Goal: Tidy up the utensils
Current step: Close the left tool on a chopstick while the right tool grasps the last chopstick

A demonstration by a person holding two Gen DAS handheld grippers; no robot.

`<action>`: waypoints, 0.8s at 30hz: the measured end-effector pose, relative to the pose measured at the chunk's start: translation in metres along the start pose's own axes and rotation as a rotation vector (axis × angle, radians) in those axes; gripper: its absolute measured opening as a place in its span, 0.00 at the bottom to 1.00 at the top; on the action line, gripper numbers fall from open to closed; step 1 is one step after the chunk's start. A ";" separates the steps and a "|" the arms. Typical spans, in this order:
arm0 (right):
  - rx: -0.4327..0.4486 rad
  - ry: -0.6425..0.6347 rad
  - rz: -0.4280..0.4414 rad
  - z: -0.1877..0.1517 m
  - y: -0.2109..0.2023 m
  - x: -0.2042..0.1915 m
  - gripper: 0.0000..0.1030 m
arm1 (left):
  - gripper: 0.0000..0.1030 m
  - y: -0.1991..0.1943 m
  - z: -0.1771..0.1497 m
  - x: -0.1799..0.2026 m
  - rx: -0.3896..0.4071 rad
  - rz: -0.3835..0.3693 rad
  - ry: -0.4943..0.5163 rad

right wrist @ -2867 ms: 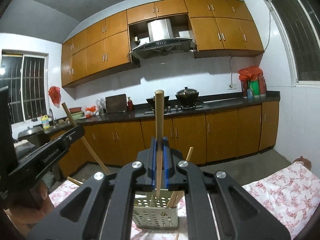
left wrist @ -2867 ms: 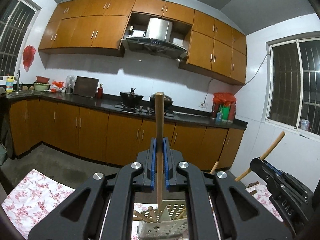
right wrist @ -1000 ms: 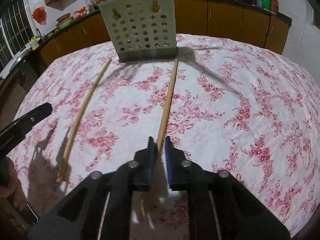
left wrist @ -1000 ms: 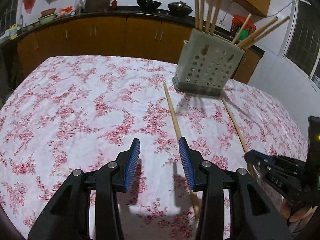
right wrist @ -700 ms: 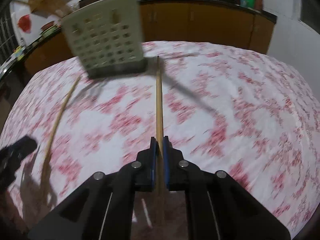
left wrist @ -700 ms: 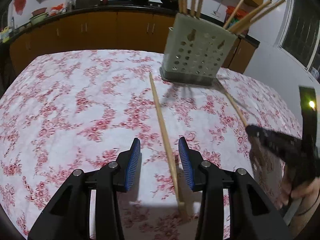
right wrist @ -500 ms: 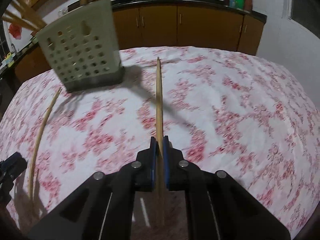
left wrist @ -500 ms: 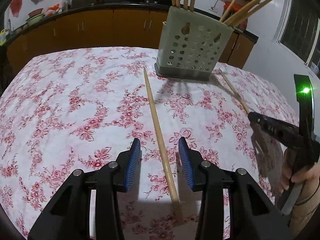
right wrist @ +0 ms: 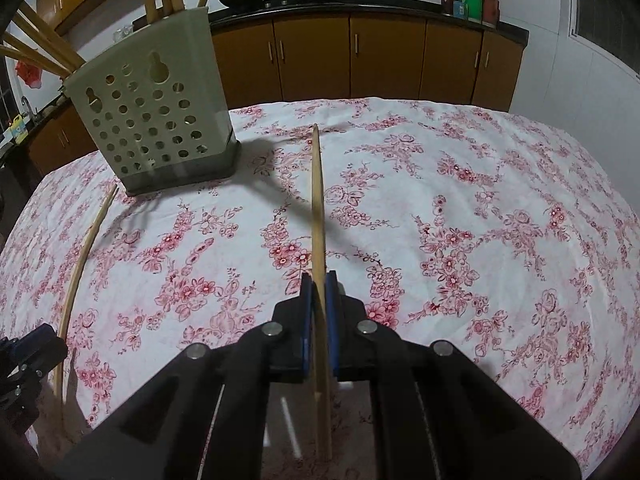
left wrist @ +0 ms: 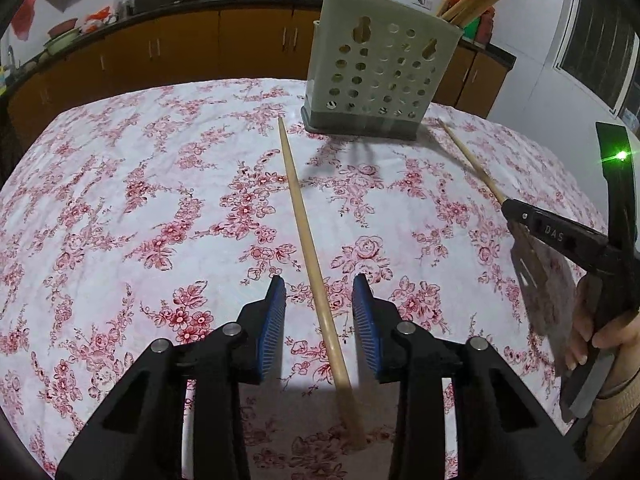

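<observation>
Two long wooden chopsticks lie on the flowered tablecloth in front of a grey perforated utensil holder that has several chopsticks standing in it. One chopstick lies between the blue pads of my left gripper. Those jaws are closing, with a gap still on each side of the stick. My right gripper is shut on the other chopstick, whose far end points toward the holder and casts a shadow beside it. The right gripper also shows at the right edge of the left wrist view.
The table is covered by a white cloth with red flowers. A hand holds the right gripper's handle. Behind the table runs a kitchen counter with pots and brown cabinets.
Both grippers came down from the holder to the table. The left one slid sideways until the chopstick lay between its jaws, which narrowed. The right one closed on its chopstick and swung right.
</observation>
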State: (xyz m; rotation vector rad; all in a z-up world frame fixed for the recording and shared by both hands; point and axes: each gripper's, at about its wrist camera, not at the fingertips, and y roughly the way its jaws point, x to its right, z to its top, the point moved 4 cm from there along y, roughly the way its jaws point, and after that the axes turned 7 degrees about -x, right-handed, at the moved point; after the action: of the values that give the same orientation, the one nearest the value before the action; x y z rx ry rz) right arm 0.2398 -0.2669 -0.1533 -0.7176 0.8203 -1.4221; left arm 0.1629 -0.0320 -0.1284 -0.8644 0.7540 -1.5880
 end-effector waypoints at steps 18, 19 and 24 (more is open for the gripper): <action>0.001 -0.027 -0.015 0.001 -0.001 -0.006 0.08 | 0.08 0.012 0.032 -0.057 0.018 0.134 -0.066; 0.000 -0.032 -0.013 0.001 -0.001 -0.007 0.09 | 0.08 0.012 0.033 -0.062 0.020 0.127 -0.078; -0.001 -0.034 -0.007 0.000 -0.001 -0.010 0.10 | 0.08 0.011 0.036 -0.067 0.023 0.116 -0.096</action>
State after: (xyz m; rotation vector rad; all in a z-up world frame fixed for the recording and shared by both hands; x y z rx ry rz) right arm 0.2397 -0.2572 -0.1514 -0.7444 0.7929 -1.4116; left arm 0.2064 0.0308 -0.1281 -0.8589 0.7037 -1.4394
